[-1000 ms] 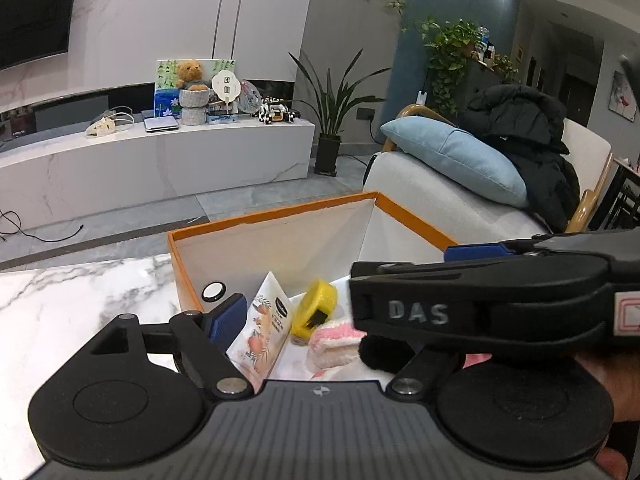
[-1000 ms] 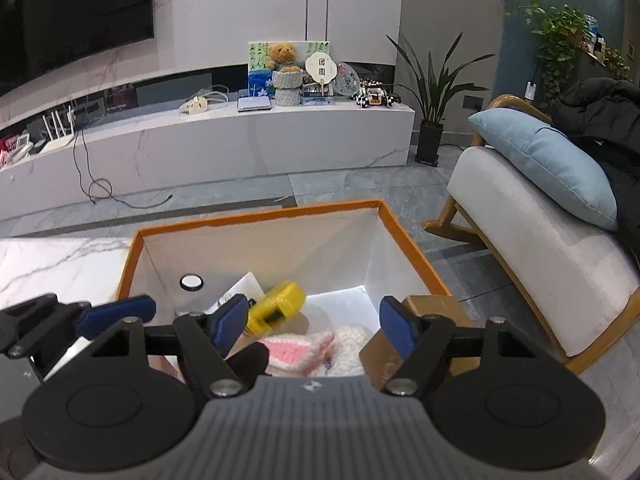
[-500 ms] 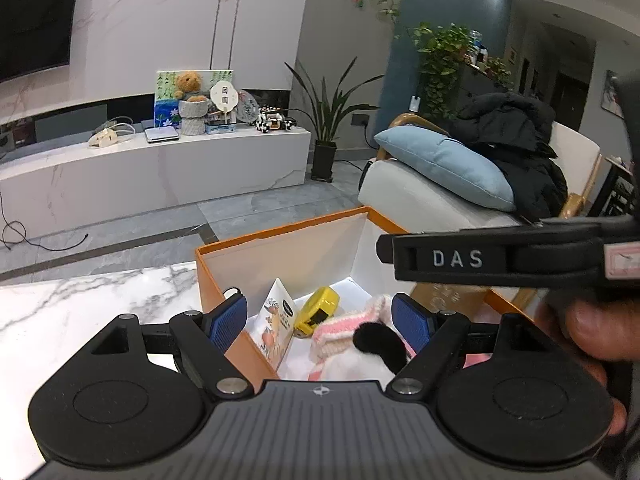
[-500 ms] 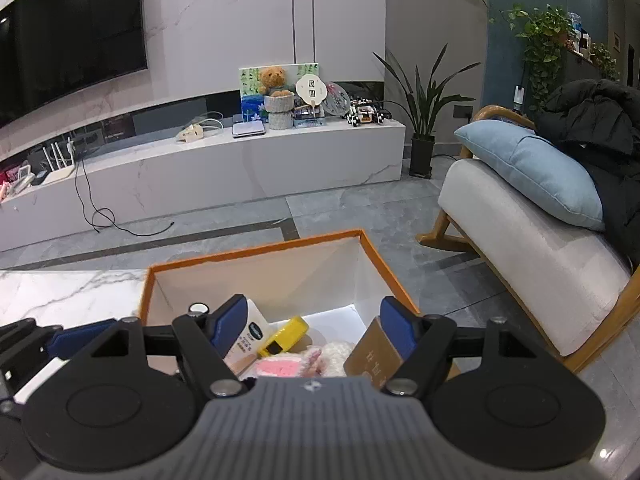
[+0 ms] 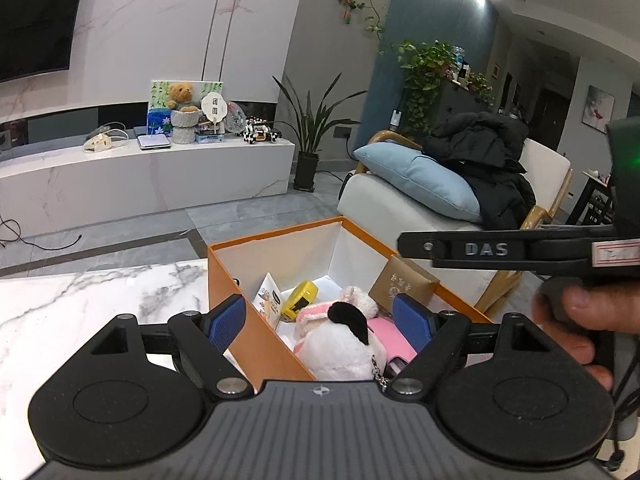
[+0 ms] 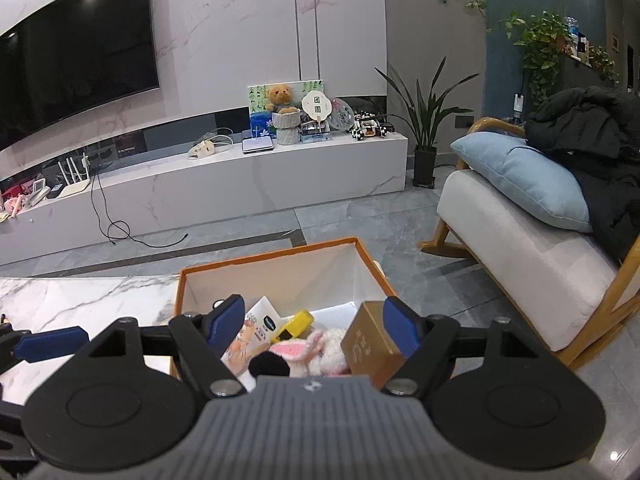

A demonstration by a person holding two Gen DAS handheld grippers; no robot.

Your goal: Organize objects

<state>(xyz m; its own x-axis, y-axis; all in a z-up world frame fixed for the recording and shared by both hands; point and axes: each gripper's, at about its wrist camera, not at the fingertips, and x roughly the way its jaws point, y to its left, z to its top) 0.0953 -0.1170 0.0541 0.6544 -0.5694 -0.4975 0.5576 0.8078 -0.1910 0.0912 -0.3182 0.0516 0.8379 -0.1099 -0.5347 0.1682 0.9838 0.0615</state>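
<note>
Left gripper, jaws spread and empty, hangs over the orange box; right gripper, jaws opening with nothing pinched, hangs over the same box at the marble bench's right edge. Inside lie a plush toy, yellow tape measure and sachet. The brown carton leans on the right wall; a careless brush might topple it outward.

The orange box held one plush toy, one yellow tape measure, one sachet, one brown carton and one pink case.
</note>
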